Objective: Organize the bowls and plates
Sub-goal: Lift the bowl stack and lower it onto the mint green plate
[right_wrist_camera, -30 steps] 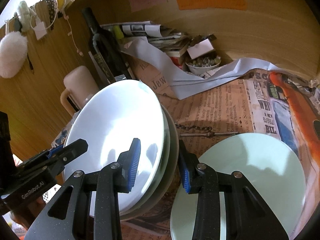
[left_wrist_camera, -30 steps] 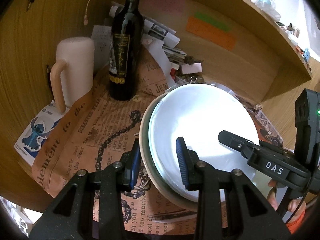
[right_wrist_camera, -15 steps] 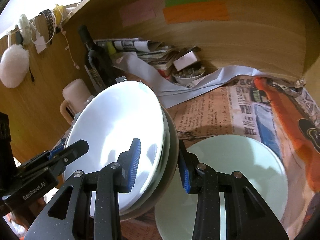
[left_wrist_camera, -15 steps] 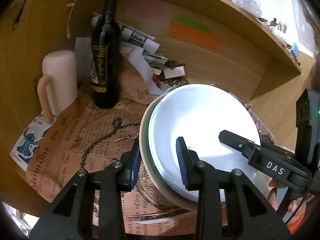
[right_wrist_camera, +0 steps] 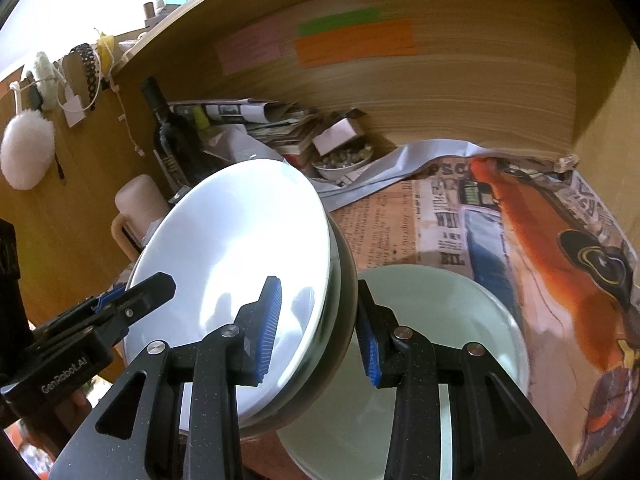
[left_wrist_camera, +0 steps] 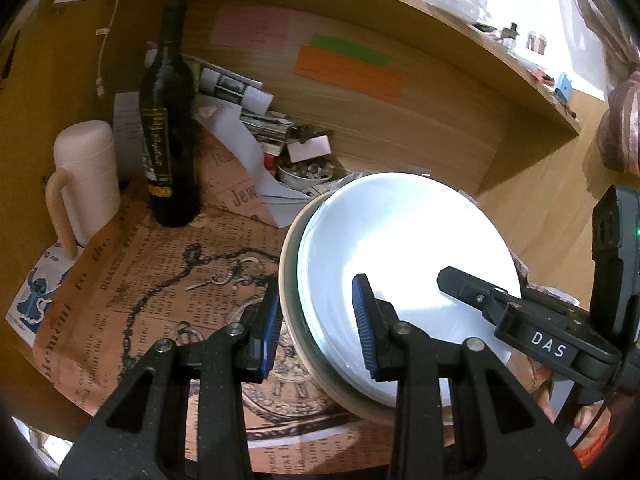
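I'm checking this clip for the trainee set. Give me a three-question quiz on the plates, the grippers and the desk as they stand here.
1. True or false: both grippers clamp the same stack of plates.
2. What lies on the desk under the right side of the stack? A) a pale green plate B) a wine bottle C) a mug
3. Fill in: the dark wine bottle stands beside a pale ____ with a handle.

Key
1. True: the left gripper and the right gripper each grip its rim, on opposite sides.
2. A, the pale green plate.
3. mug.
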A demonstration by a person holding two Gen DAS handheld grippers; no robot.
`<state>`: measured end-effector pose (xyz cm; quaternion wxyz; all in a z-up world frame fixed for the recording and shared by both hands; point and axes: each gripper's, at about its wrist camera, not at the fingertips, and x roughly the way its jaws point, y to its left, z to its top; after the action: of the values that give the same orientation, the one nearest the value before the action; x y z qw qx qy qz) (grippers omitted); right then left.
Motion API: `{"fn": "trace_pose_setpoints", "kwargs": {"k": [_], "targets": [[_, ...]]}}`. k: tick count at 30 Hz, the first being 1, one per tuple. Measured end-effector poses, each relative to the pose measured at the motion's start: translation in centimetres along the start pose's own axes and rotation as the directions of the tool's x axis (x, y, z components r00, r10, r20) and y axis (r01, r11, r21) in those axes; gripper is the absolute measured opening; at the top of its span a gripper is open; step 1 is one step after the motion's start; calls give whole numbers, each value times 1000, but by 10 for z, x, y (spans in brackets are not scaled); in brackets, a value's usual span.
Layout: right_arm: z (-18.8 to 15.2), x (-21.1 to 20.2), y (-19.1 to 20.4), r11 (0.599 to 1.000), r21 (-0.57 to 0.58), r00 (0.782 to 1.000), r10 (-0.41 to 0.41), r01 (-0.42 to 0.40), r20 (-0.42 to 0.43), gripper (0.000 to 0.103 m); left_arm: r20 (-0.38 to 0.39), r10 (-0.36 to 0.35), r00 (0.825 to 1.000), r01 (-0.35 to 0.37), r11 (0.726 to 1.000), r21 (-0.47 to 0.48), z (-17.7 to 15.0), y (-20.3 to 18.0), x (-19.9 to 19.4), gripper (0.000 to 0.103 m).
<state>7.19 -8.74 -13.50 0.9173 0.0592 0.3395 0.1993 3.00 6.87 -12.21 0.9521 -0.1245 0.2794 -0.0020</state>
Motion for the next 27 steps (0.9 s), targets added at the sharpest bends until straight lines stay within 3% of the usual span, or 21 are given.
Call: {"fn": "trace_pose_setpoints", "kwargs": {"k": [27], "targets": [[-29,-30,-59,986,120,994,-110,112,-28,33,-113,-104,988,112,991,68,-20,-54,25,34]]}}
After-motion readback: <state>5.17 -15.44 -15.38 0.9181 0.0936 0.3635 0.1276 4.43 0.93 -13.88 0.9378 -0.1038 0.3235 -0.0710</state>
